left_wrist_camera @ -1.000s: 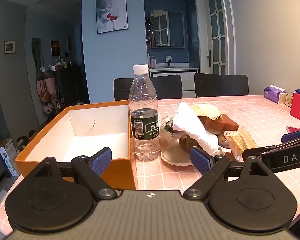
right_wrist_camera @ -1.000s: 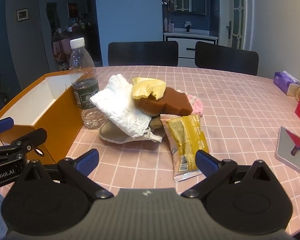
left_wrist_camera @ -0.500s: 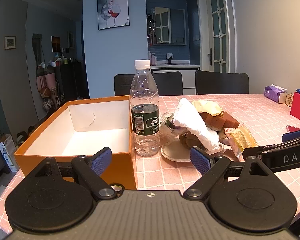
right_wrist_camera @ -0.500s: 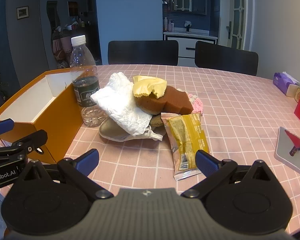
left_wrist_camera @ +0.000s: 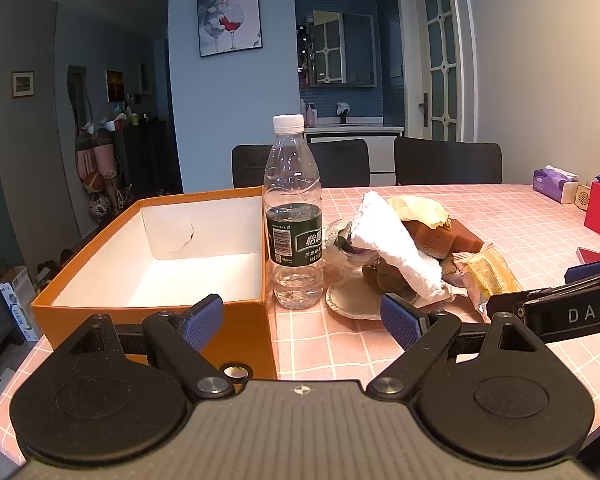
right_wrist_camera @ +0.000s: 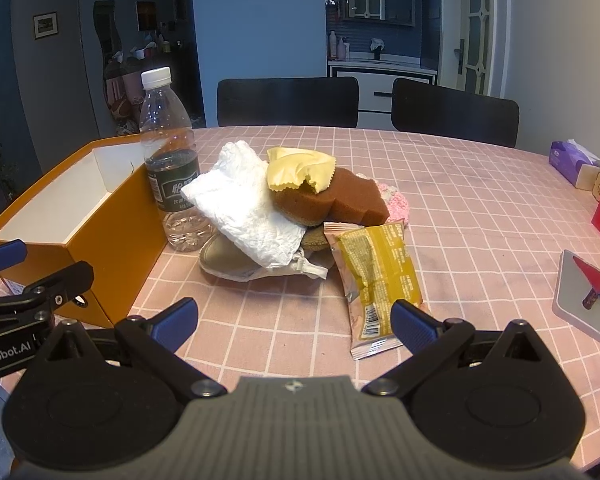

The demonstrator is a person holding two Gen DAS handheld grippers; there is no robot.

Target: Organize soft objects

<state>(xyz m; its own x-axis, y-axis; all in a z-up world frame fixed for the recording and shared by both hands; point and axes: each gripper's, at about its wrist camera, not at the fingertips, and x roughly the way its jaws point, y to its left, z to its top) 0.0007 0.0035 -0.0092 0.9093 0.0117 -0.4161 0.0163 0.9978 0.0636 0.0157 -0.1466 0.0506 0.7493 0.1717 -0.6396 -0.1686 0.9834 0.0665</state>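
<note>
Left wrist view: "DAS" lettering on right claw (left_wrist_camera: 588,276); bottle (left_wrist_camera: 293,216) label green.

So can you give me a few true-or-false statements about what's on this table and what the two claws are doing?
1. The orange box has things in it. False: it looks empty.
2. The water bottle stands upright beside the box. True.
3. The yellow cloth lies on the brown sponge. True.
4. The right claw grips the snack packet. False: it is open, holding nothing.
5. The left claw is open. True.
</note>
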